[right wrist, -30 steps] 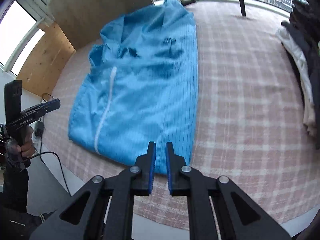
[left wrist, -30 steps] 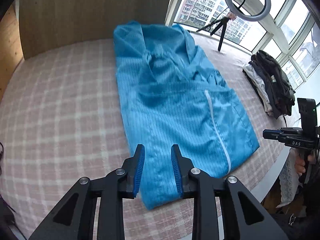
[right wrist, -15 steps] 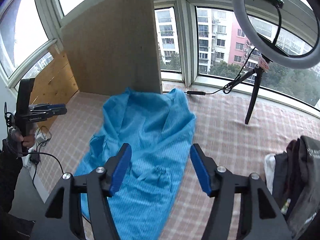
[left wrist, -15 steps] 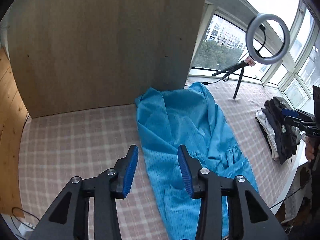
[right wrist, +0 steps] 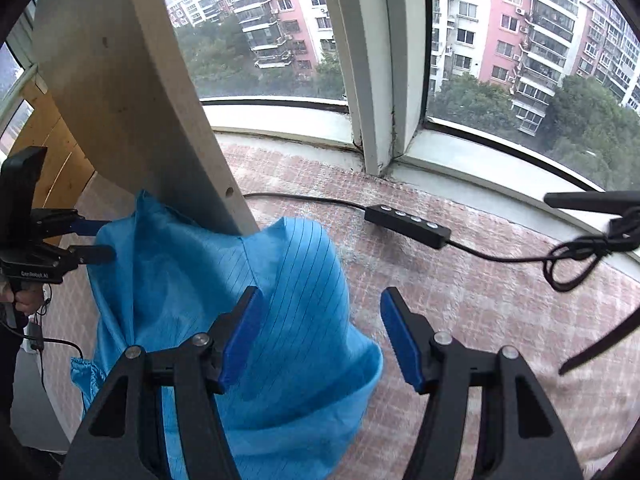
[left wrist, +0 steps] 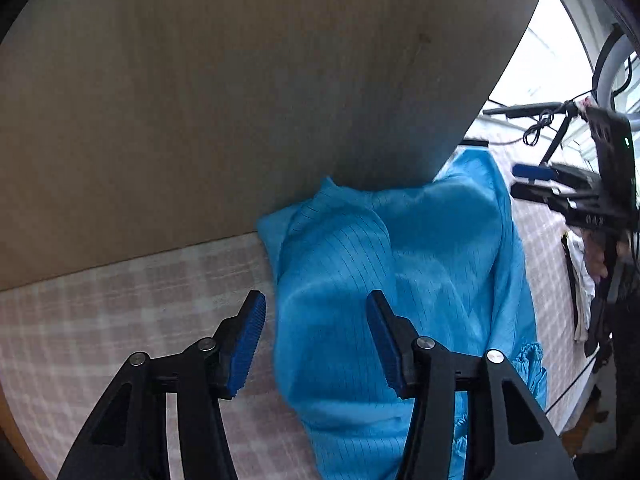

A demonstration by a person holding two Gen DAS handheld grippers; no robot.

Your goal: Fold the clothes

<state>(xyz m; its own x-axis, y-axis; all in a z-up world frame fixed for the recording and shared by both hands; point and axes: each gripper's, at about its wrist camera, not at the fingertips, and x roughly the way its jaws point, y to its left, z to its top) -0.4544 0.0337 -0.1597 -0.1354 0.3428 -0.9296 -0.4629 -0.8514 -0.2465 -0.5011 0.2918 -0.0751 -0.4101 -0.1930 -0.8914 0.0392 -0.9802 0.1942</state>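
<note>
Nearest, the left gripper [left wrist: 316,338] has just been opening; its jaws stand apart above the blue garment [left wrist: 400,280], pads clear of the cloth. The right gripper [right wrist: 320,336] gapes likewise, nothing pinched. 1 second ago both hovered almost closed at the hem; now they hang over the garment's far end, bunched against the wooden board [left wrist: 240,100] on the checked bedspread [right wrist: 460,288].

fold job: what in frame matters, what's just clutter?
Job:
- blue garment, lying on the checked cover
- left gripper, jaws open, nothing held
- right gripper, jaws open, nothing held

Lying about:
- inline switch box and its cable
- wooden board
- pile of clothes
</note>
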